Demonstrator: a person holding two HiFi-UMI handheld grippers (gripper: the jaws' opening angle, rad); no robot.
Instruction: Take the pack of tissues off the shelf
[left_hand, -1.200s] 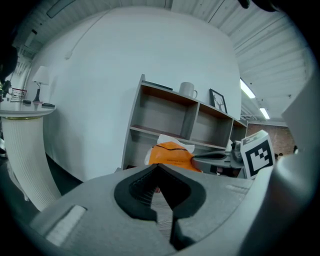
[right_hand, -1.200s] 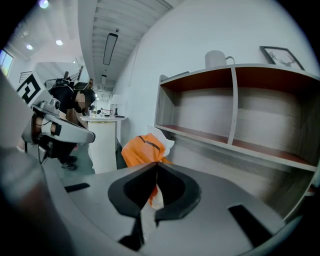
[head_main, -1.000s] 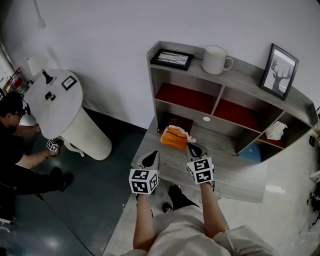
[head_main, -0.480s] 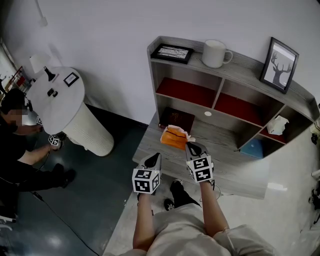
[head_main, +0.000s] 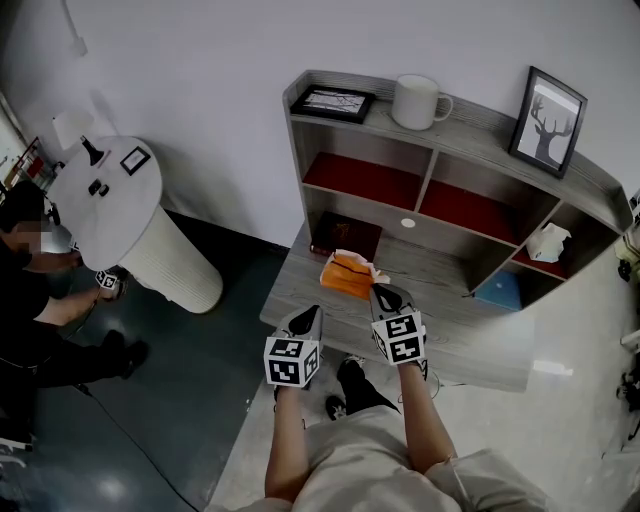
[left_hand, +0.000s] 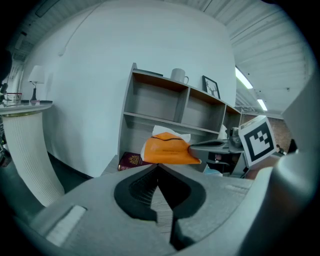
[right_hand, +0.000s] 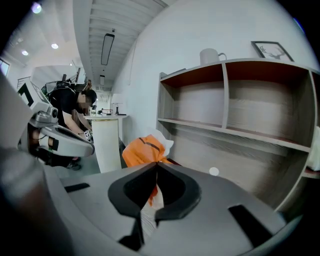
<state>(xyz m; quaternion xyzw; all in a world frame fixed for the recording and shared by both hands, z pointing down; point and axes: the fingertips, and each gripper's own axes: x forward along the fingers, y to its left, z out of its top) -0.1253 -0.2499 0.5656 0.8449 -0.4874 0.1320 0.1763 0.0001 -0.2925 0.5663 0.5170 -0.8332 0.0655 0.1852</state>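
Our right gripper (head_main: 383, 293) is shut tight on the pack of tissues (head_main: 347, 276). It pinches the orange pack by one edge, and the pack sticks out toward 11 o'clock from the jaw tips. The pack is off the shelf (head_main: 470, 138). It hangs in the air over the gray board (head_main: 480, 340) in front of the bottom row. A bit of white tissue pokes out of it. Our left gripper (head_main: 311, 313) is at 8 o'clock from the pack, near it but not touching. Its jaws are pressed together with nothing in them. A dark red book (head_main: 345, 238) lies at 12 o'clock from the pack. A white mug (head_main: 417, 101) stands on top of the shelf.
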